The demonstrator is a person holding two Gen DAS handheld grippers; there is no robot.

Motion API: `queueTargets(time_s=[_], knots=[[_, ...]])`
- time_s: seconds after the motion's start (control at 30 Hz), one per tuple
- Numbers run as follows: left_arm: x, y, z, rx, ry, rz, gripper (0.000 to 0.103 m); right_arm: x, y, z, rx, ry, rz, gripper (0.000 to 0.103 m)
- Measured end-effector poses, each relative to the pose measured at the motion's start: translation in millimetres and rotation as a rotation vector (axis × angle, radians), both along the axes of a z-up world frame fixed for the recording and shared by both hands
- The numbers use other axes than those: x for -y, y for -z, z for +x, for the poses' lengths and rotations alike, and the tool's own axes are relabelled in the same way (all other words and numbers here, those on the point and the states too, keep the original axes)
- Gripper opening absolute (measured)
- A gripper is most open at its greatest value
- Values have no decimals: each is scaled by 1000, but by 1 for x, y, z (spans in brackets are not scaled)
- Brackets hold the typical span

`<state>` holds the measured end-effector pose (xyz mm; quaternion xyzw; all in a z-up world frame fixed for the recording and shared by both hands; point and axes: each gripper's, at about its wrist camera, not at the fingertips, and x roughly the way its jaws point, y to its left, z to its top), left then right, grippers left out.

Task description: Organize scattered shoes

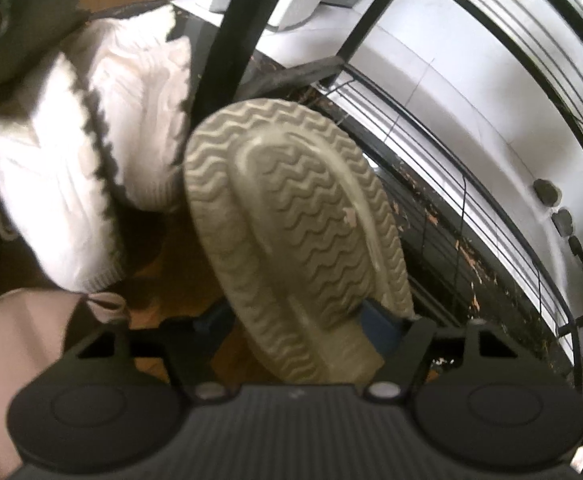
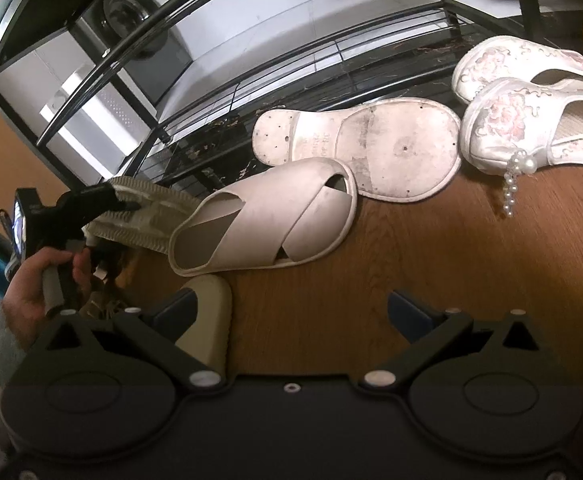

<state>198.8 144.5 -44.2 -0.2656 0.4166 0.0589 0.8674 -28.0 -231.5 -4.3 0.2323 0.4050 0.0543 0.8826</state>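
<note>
Left wrist view first: left gripper (image 1: 299, 328) has its fingers clamped on a grey shoe (image 1: 291, 232), heel end pinched, wavy-tread sole turned up toward the cam. Gripped at the heel prob so the toe can lead onto the rack. The shoe hangs tilted over the wood floor (image 1: 179, 280), toe pointing at the black wire rack (image 1: 431, 184) just beyond. The rack's low shelf looks bare where it shows, w/ flecks of debris on it. To the left, white knit boots (image 1: 91, 152) w/ dark trim lie side by side, near the rack's upright post; can't tell if they touch it.

Right wrist view now: right gripper (image 2: 303, 312) has fingers spread wide w/ nothing between them, low over the floor. One blue-padded finger (image 2: 179, 308) sits right by a beige shoe end (image 2: 207, 320) — contact unclear. Ahead lies a cream cross-strap slipper (image 2: 267, 224), upright, and its mate (image 2: 363, 148) flipped sole-up, the two touching or overlapping. Further right, a floral pair (image 2: 531, 104) w/ a pearl string sits together by the rack's foot. At far left, the person's hand (image 2: 39, 284) holds the left gripper, w/ the grey shoe in its bite beside the rack corner.

My read: early days, most pairs are on the floor, not yet shelved. The flipped slipper will need turning over.
</note>
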Motion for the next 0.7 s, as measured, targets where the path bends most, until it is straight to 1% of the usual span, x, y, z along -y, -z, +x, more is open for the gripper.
queueTargets(time_s=[0.03,0.13,0.2,0.23,0.27,0.33,0.4,0.57,0.7], knots=[[1,-2,-3,6,3,12,54,0,-1,-1,6,0,4,103],[5,-15,-13,39,9,14,51,2,-5,-4,25,3,15,103],[9,-27,-17,71,36,13,47,3,-7,-6,35,5,24,103],[11,-34,-20,93,52,11,40,4,-8,-7,39,6,28,103],[13,-42,-22,115,67,9,39,4,-8,-8,39,8,30,103],[14,-47,-17,114,94,-13,38,4,-8,-8,37,12,35,103],[14,-48,-16,122,114,-14,37,4,-7,-8,35,17,39,103],[15,-39,-10,144,139,-30,34,2,-5,-7,22,6,25,103],[29,-39,0,196,184,32,34,2,2,-3,-5,12,22,103]])
